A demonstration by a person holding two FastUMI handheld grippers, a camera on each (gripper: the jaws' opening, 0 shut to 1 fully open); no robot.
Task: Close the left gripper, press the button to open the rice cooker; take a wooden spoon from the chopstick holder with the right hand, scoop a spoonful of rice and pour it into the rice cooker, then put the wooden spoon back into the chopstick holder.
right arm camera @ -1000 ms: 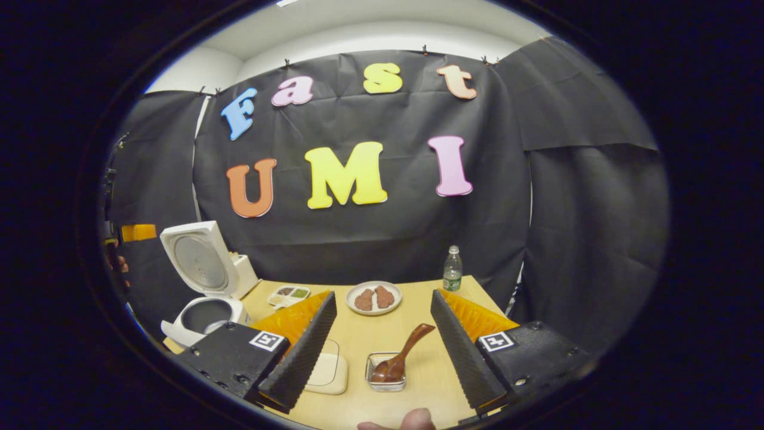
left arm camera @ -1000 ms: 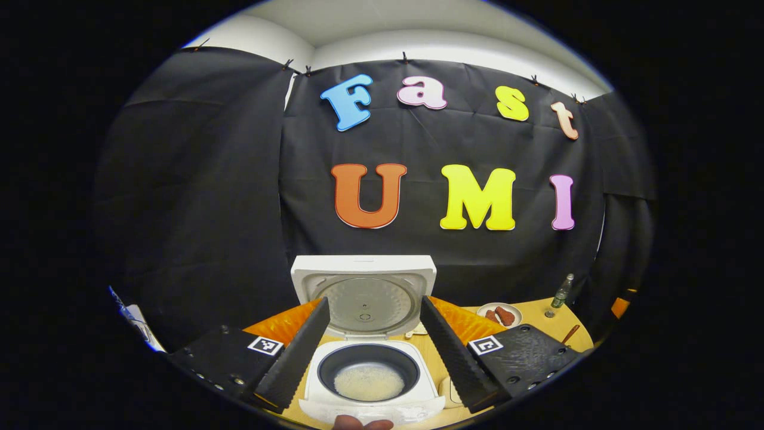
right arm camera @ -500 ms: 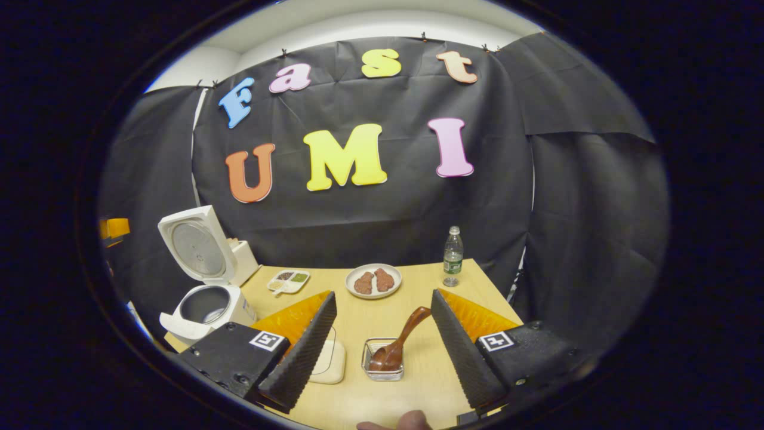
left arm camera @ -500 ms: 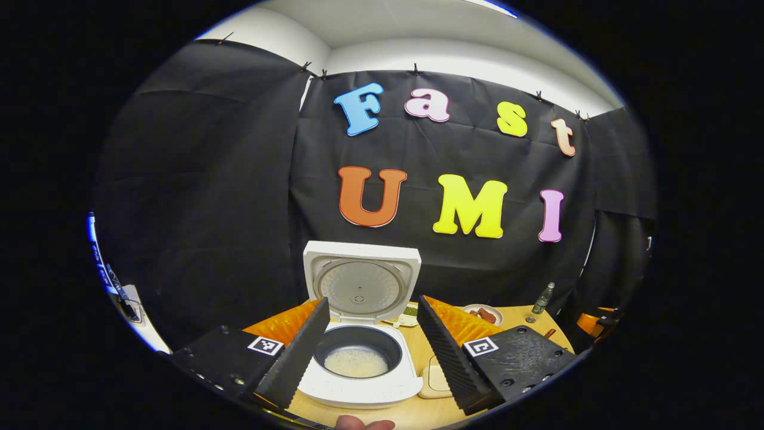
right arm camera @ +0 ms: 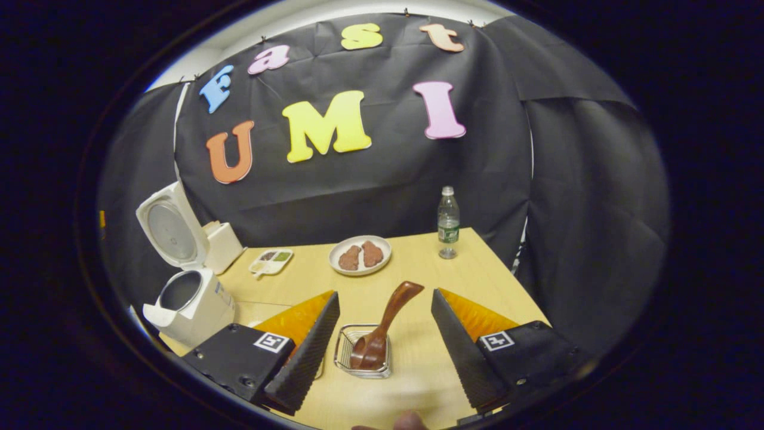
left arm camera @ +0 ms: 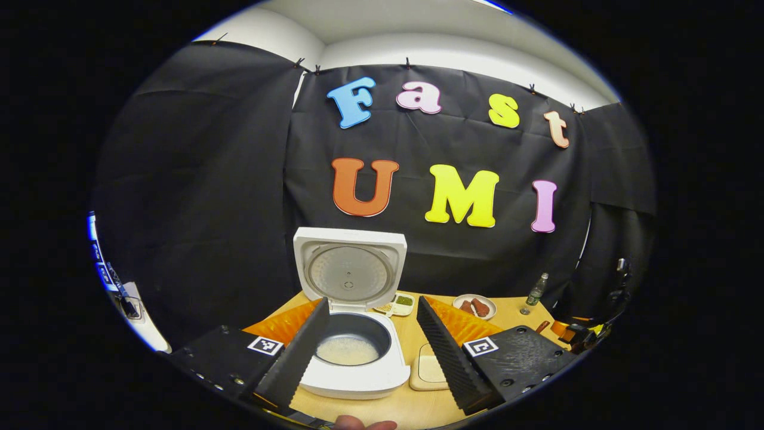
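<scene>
The white rice cooker (left arm camera: 352,373) stands open on the table, lid (left arm camera: 349,273) upright, with pale rice in its dark pot (left arm camera: 347,350). My left gripper (left arm camera: 371,303) is open in front of it, nothing between its fingers. In the right gripper view, a brown wooden spoon (right arm camera: 382,325) leans bowl-down in a small wire holder (right arm camera: 346,358). My right gripper (right arm camera: 384,295) is open just short of it, a finger on either side of the spoon's handle without touching it. The open rice cooker (right arm camera: 191,301) stands far to its left.
A cream flat container (left arm camera: 431,370) lies right of the cooker. On the wooden table (right arm camera: 477,280) are a plate of brown food (right arm camera: 360,255), a small sectioned tray (right arm camera: 271,261) and a plastic bottle (right arm camera: 448,221). Black cloth walls the table's far side.
My left gripper has drawn back from the cooker, which now looks smaller and farther off. My right gripper has risen and tilted down, closing in on the spoon and holder.
</scene>
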